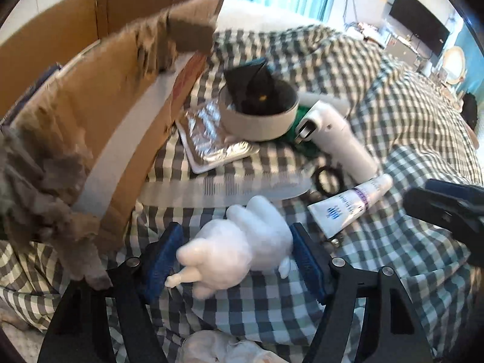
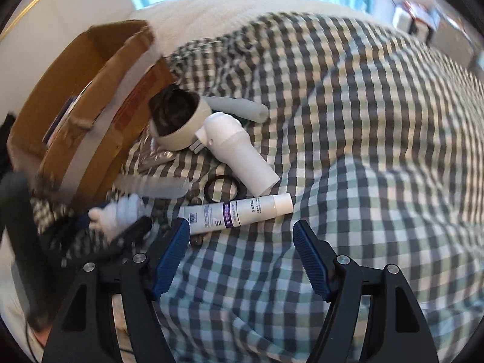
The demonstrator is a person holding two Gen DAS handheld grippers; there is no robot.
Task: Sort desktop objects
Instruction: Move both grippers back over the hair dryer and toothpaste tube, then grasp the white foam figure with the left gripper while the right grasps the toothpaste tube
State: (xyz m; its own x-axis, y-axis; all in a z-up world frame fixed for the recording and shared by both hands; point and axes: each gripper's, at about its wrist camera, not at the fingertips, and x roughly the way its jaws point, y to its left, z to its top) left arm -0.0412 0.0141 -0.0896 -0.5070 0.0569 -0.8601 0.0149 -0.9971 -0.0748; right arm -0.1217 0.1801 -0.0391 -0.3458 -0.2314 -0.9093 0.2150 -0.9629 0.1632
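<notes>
A white toy figure (image 1: 239, 248) sits between the blue pads of my left gripper (image 1: 236, 230), which is shut on it just above the checked cloth (image 1: 272, 311). The right wrist view shows the same toy (image 2: 118, 211), blurred, beside the cardboard box (image 2: 75, 106). My right gripper (image 2: 240, 223) hangs open over the cloth with nothing between its fingers. A white tube with a purple band (image 2: 236, 208) lies just beyond its fingertips, its flat end near the left pad. That tube (image 1: 348, 202) lies to the right of the toy.
An open, torn cardboard box (image 1: 90, 121) stands at the left. Beyond the toy lie a clear comb (image 1: 242, 187), a foil tray (image 1: 208, 139), a round beige tin (image 1: 260, 121) holding something black, a white handheld device (image 1: 332, 139) and a black ring (image 1: 328, 178).
</notes>
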